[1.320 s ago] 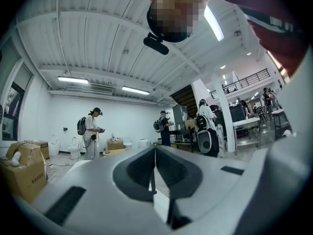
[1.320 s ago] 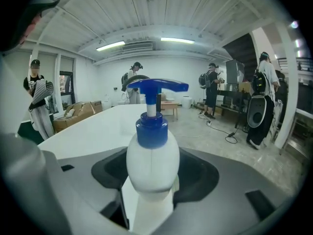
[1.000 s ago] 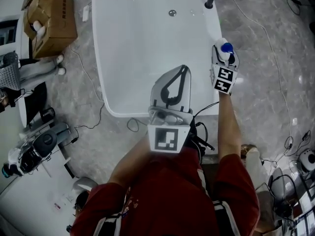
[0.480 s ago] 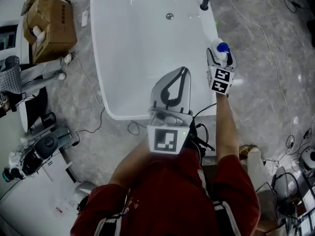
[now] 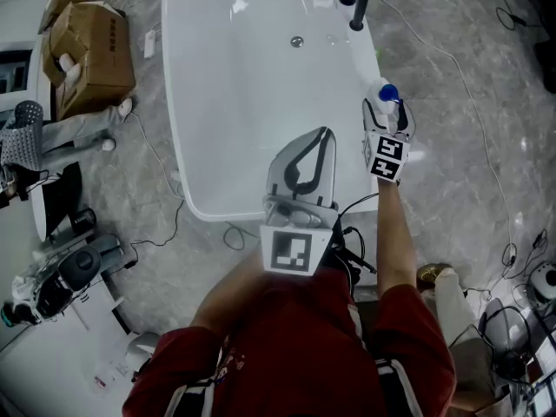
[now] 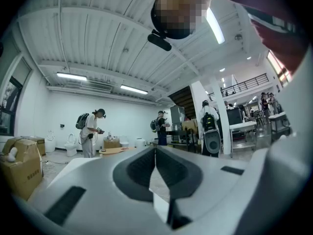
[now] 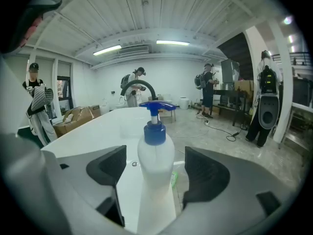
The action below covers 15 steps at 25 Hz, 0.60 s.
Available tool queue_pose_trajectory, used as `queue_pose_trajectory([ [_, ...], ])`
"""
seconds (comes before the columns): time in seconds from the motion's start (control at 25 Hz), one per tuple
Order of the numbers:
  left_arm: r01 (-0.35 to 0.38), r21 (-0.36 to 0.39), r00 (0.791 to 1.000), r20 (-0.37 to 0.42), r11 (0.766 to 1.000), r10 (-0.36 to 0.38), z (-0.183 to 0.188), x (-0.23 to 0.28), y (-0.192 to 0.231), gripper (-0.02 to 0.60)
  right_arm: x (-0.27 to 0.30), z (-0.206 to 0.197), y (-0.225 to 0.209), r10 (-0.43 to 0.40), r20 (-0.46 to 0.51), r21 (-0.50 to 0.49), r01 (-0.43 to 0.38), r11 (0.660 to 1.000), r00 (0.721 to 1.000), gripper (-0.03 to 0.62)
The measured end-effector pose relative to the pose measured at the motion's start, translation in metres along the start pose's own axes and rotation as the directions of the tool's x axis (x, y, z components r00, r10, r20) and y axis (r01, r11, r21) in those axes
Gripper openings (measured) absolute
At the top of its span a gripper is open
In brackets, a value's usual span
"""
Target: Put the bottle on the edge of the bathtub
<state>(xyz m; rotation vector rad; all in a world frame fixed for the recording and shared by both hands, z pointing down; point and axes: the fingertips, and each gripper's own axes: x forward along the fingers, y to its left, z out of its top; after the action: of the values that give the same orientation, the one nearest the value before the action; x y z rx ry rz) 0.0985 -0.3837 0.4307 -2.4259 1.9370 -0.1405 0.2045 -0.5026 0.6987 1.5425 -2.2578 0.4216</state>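
Observation:
A white bottle with a blue pump point(image 5: 388, 93) stands upright on the right rim of the white bathtub point(image 5: 373, 59). My right gripper point(image 5: 387, 116) is around it from the near side. In the right gripper view the bottle point(image 7: 155, 151) stands between the two dark pads point(image 7: 107, 166) with a gap on each side, so my right gripper point(image 7: 156, 173) is open and not pressing on it. My left gripper point(image 5: 323, 134) hangs over the tub's near end, shut and empty. In the left gripper view its tips point(image 6: 155, 153) meet.
A black faucet point(image 5: 356, 7) stands on the tub's far right rim, and a drain point(image 5: 297, 41) lies in the basin. A cardboard box point(image 5: 91, 46) and equipment point(image 5: 61, 272) sit on the marble floor at the left. Cables point(image 5: 486, 146) run along the floor at the right.
The head view has shifted slightly, so the tub sits lower in the picture. The bottle stays on the right rim with the right gripper around it. The left gripper has not moved.

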Motion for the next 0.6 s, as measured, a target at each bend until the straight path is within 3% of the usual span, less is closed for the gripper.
queue_pose_trajectory([
  [0.32, 0.02, -0.021, 1.0, -0.004, 1.0, -0.02, 0.002, -0.005, 0.013, 0.015, -0.034, 0.008, 0.012, -0.02, 0.003, -0.014, 0.02, 1.0, 1.0, 0.364],
  [0.6, 0.031, -0.042, 0.999, 0.032, 0.999, -0.03, 0.013, -0.002, 0.017, 0.015, -0.085, 0.041, 0.018, -0.056, 0.073, -0.004, 0.056, 0.998, 0.996, 0.364],
])
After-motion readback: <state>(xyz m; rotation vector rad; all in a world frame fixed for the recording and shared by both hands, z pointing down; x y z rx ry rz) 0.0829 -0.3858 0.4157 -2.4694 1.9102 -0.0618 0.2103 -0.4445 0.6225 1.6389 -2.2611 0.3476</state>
